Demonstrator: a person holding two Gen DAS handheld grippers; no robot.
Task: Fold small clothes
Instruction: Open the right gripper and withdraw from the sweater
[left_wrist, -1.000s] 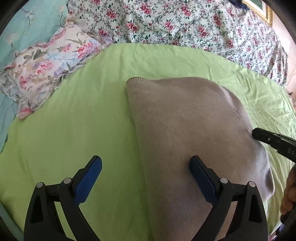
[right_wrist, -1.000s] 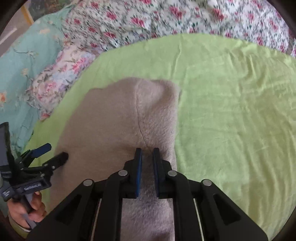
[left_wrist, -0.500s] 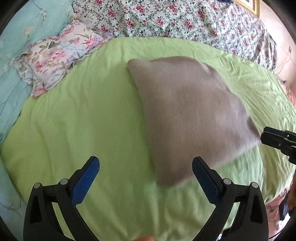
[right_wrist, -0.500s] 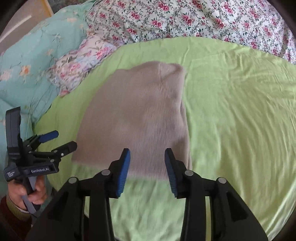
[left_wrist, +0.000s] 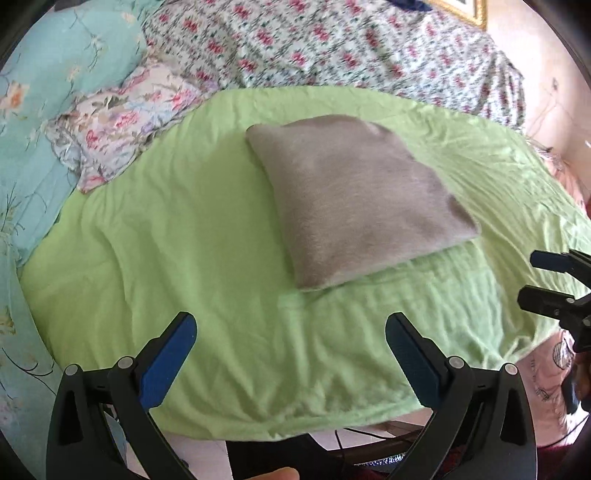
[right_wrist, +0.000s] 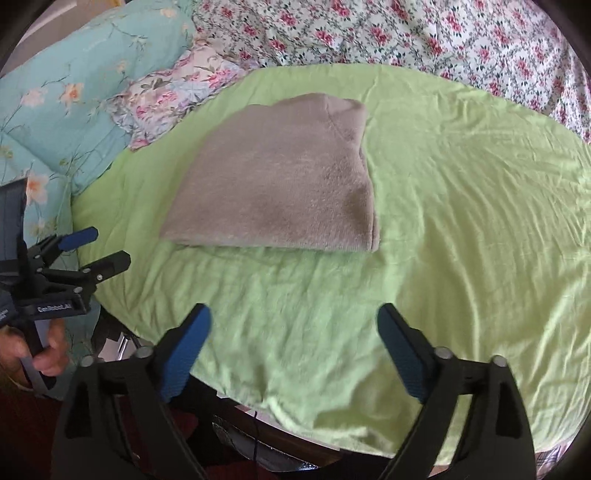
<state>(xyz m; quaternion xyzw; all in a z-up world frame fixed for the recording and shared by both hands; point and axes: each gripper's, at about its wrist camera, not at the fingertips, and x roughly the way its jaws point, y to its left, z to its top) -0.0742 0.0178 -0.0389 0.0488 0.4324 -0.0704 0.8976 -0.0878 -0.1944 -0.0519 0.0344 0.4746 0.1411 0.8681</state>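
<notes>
Taupe knit garment (left_wrist: 354, 199) — folded square, flat on green sheet (left_wrist: 184, 258).

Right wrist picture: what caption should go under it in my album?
Folded grey sweater resting on the green sheet, with the right tool open and empty above the sheet's near edge.

free: green sheet (right_wrist: 461, 206) bare right of and in front of folded grey garment (right_wrist: 280, 184) | obstacles: floral pillow (left_wrist: 125, 122), teal quilt (right_wrist: 74, 88) at left

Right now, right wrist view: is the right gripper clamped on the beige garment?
No. The right gripper stands wide open over the green sheet, with the folded beige garment lying clear beyond its fingertips.
</notes>
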